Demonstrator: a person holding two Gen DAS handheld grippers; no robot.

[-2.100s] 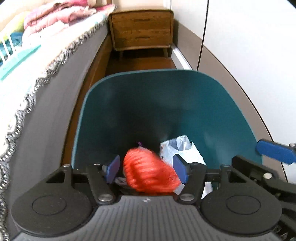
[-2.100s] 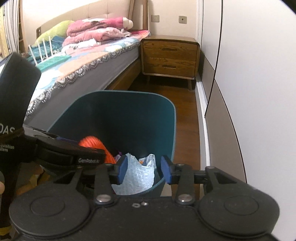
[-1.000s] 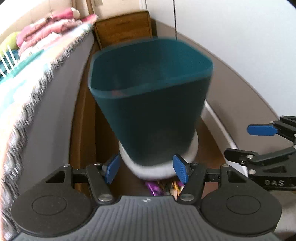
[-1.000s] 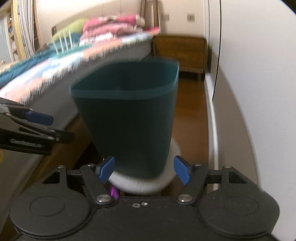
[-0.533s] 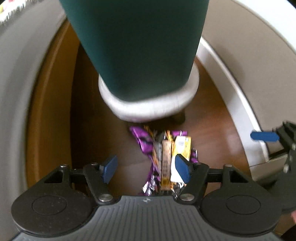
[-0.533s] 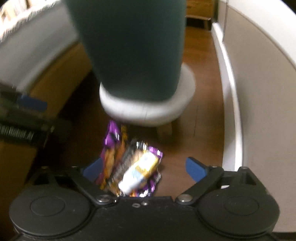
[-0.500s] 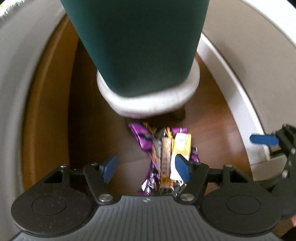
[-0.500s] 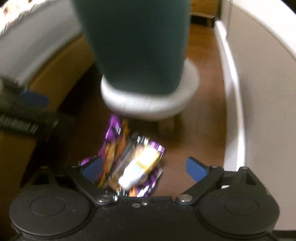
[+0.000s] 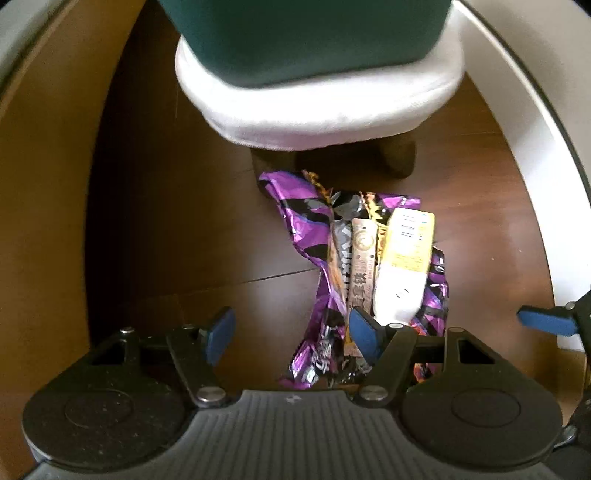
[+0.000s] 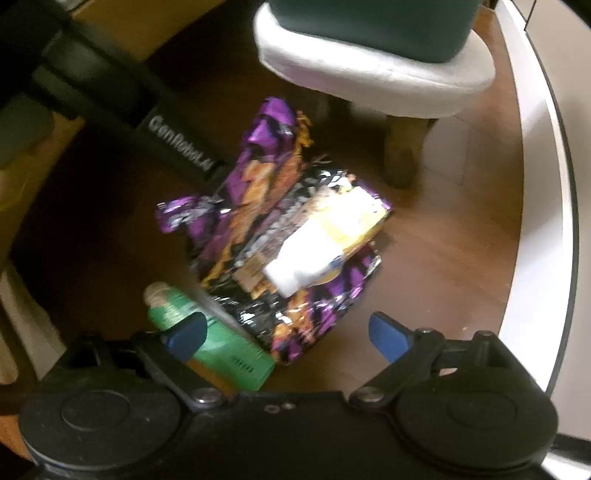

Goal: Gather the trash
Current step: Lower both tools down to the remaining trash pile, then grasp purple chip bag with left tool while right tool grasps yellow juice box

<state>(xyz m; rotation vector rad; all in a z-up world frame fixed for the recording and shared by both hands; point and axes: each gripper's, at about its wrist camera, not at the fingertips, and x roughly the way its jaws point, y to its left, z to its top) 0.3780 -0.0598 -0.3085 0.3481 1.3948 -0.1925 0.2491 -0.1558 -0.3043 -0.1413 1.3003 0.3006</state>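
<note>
A pile of trash lies on the wooden floor: a crumpled purple foil wrapper (image 9: 306,221) (image 10: 266,162), a white and yellow carton (image 9: 404,266) (image 10: 325,240) on top, and a tan stick packet (image 9: 362,266). A green tube (image 10: 221,339) lies at the pile's near left in the right wrist view. The teal trash bin (image 9: 303,37) (image 10: 373,26) stands on a white stool (image 9: 325,107) (image 10: 376,81) behind the pile. My left gripper (image 9: 291,332) is open and empty, just above the pile's near left edge. My right gripper (image 10: 284,336) is wide open and empty above the pile.
A white baseboard and wall (image 9: 535,147) (image 10: 543,184) run along the right. The bed's wooden frame (image 9: 40,184) curves along the left. The stool's dark leg (image 9: 399,158) (image 10: 402,155) stands just behind the trash. The left gripper's arm (image 10: 122,96) crosses the right wrist view's upper left.
Both grippers dropped from above the bin's mouth down to the floor in front of the stool. The trash pile came into view and is now closer. The right gripper opened wider.
</note>
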